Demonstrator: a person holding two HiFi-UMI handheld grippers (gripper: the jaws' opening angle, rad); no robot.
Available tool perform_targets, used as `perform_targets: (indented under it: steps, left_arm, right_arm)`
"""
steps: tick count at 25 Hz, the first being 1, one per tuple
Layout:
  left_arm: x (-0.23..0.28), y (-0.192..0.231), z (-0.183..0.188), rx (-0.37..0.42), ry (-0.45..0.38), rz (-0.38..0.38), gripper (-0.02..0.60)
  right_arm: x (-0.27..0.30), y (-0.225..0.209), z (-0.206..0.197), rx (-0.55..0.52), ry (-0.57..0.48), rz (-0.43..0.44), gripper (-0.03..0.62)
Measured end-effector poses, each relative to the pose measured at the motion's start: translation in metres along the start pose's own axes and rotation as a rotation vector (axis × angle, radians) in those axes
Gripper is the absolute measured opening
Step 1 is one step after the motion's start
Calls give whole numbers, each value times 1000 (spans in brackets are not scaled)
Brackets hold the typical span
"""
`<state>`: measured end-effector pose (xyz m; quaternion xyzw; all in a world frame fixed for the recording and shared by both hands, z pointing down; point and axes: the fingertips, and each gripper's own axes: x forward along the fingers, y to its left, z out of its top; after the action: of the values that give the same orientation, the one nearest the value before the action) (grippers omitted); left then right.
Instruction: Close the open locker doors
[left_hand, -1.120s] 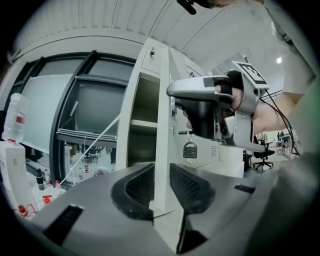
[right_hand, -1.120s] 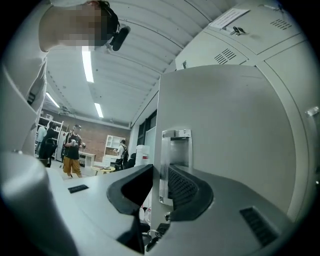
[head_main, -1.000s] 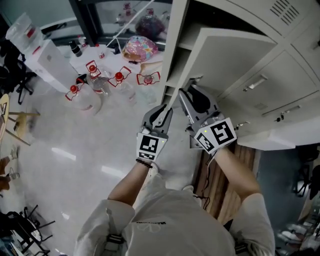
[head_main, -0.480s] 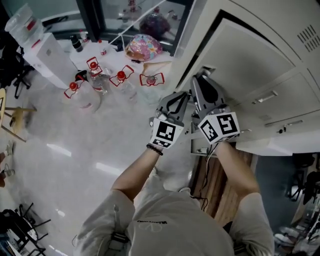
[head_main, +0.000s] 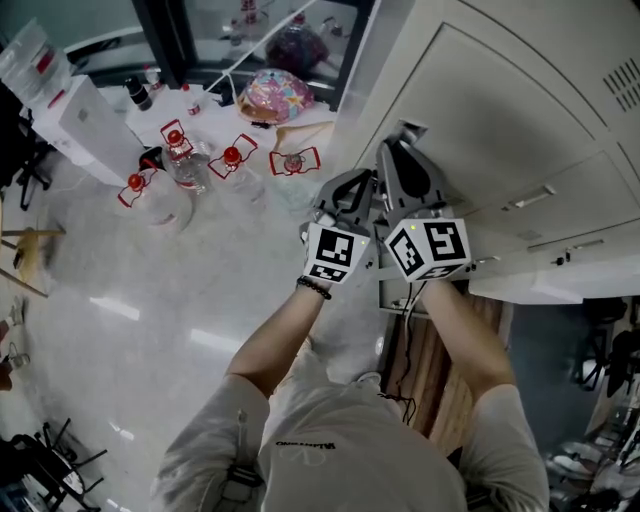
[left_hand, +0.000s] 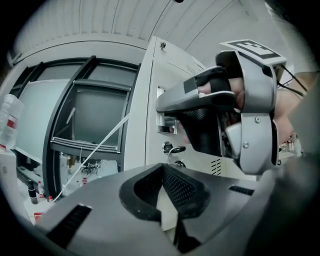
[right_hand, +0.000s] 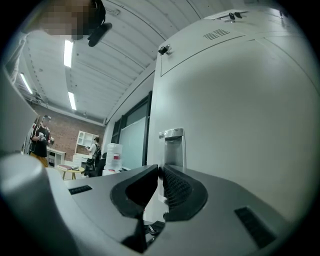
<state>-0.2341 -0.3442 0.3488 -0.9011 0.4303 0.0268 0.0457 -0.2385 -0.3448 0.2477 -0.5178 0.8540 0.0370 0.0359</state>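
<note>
The jaws of the left gripper (left_hand: 161, 169) are clenched fully together, with nothing between them. The jaws of the right gripper (right_hand: 160, 170) have just been closing. They now stand almost together, with only a thin slit between them, and nothing is pinched in it. Just beyond the right tips is the small recessed steel handle (right_hand: 173, 145) of the large pale grey metal locker door (head_main: 490, 110). In the head view both grippers point side by side at the left edge of this door, the left one just to the left of the right one. One second before, this door stood swung well out from the tall grey locker cabinet (head_main: 385, 50), and the inside was visible. Half a second before, only a narrow dark gap remained. Now the door lies flush with the front and no gap shows. So I judge this door to be closed, or to need only a last press to latch. The smaller doors with bar handles (head_main: 570, 190) to the right also look shut. Near the person there is a pale slab (head_main: 520, 288) that I cannot identify, so another open door may remain. Far to the left, clear plastic bottles with red carry handles (head_main: 176, 168) stand well apart from this work.
</note>
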Motion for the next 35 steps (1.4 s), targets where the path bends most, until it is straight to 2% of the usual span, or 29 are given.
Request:
perform_targets:
  steps: [6, 12, 16, 19, 21, 24, 27, 29, 32, 35]
  left_arm:
    - [11, 5, -1, -11, 3, 17, 5]
    - [9, 7, -2, 7, -16, 22, 5]
    - [10, 9, 2, 22, -25, 34, 5]
    - [-11, 7, 4, 59, -42, 58, 6]
    - [-44, -4, -11, 71, -33, 82, 6]
    - [-97, -49, -69, 59, 92, 75, 32]
    - [-141, -135, -136, 36, 262, 2, 76]
    - [-156, -200, -169, 0, 337, -40, 98]
    - [-156, -281, -196, -26, 360, -62, 138]
    - [-139, -330, -219, -31, 349, -17, 165]
  right_arm:
    - [4, -11, -4, -13, 33, -48, 43]
    - [-27, -4, -10, -44, 16, 11, 12]
    - [-78, -11, -4, -57, -23, 35, 11]
    - [-138, -35, -13, -66, -12, -15, 11]
    - [-186, -50, -33, -95, 46, -62, 11]
    - [-253, -67, -78, -141, 167, -94, 11]
    - [-312, -84, -122, -120, 268, -106, 11]
    - [-342, -93, -147, -94, 311, -95, 11]
    - [-375, -98, -183, -68, 348, -45, 11]
    - [-398, -102, -214, -35, 360, -17, 11]
